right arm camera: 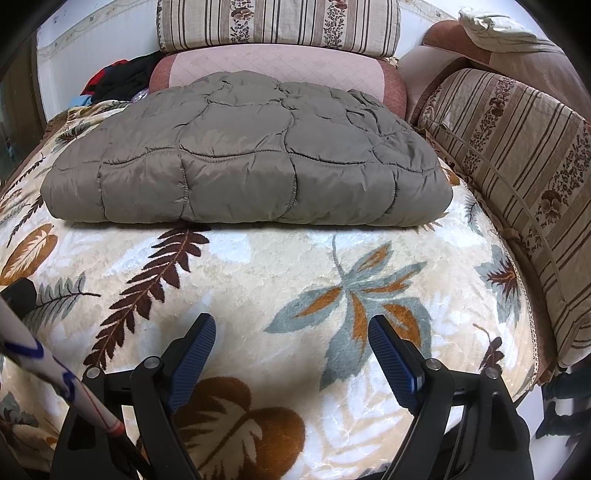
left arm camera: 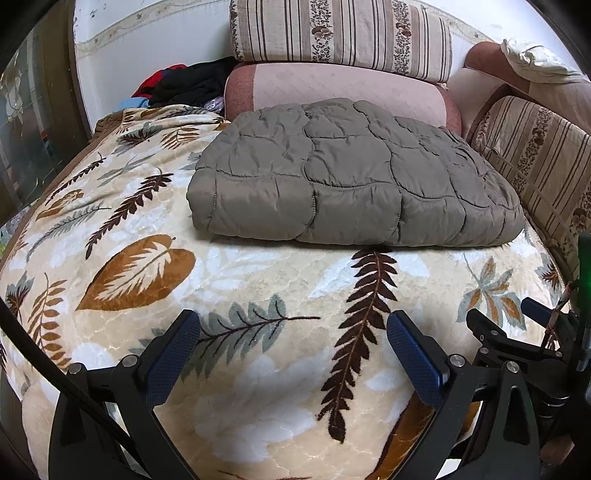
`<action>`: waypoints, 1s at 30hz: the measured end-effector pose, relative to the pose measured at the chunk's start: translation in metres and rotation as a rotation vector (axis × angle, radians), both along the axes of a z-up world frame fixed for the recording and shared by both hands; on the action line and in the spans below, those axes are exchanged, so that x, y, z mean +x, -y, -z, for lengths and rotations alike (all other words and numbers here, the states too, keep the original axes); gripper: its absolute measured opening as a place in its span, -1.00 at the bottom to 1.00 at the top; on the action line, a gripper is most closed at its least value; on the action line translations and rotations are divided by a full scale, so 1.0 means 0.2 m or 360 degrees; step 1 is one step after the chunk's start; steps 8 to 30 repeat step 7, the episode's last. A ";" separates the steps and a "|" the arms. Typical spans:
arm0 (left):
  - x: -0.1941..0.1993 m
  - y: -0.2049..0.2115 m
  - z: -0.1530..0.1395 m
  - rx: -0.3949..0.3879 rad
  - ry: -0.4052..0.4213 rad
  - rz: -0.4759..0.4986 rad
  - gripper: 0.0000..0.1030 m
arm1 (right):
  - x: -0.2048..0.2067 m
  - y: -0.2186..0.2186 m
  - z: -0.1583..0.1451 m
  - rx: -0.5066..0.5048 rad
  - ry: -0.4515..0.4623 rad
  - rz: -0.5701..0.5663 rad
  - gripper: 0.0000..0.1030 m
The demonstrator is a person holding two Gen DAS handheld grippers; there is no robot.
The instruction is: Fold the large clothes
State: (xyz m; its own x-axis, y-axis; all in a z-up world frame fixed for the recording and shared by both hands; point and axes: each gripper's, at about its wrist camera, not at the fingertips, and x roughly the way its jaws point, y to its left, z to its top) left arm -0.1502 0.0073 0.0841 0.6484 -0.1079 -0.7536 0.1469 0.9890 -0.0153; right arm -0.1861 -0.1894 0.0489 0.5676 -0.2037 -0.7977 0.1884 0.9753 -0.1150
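Note:
A grey-brown quilted padded garment (left arm camera: 347, 177) lies folded into a thick rectangle on a leaf-patterned blanket (left arm camera: 229, 280). It also shows in the right wrist view (right arm camera: 251, 158), on the same blanket (right arm camera: 280, 266). My left gripper (left arm camera: 293, 325) is open and empty, hovering over the blanket in front of the garment's near edge. My right gripper (right arm camera: 291, 325) is open and empty too, just to the right of the left one and also short of the garment. The right gripper's fingers (left arm camera: 487, 325) show at the right edge of the left wrist view.
Striped floral cushions (left arm camera: 340, 33) and a pink cushion (left arm camera: 332, 88) stand behind the garment. Another striped cushion (right arm camera: 517, 155) lines the right side. A pile of dark and red clothes (left arm camera: 188, 85) lies at the back left. The blanket's left edge drops off.

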 end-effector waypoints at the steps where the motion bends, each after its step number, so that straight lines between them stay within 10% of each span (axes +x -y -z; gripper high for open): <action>1: 0.00 0.00 0.00 -0.0003 -0.0002 0.0001 0.95 | 0.00 0.00 0.00 -0.0002 -0.0004 -0.0002 0.71; 30: 0.00 -0.01 0.01 0.0002 -0.0013 0.0006 0.95 | 0.00 -0.01 0.01 -0.0028 -0.0007 -0.0004 0.72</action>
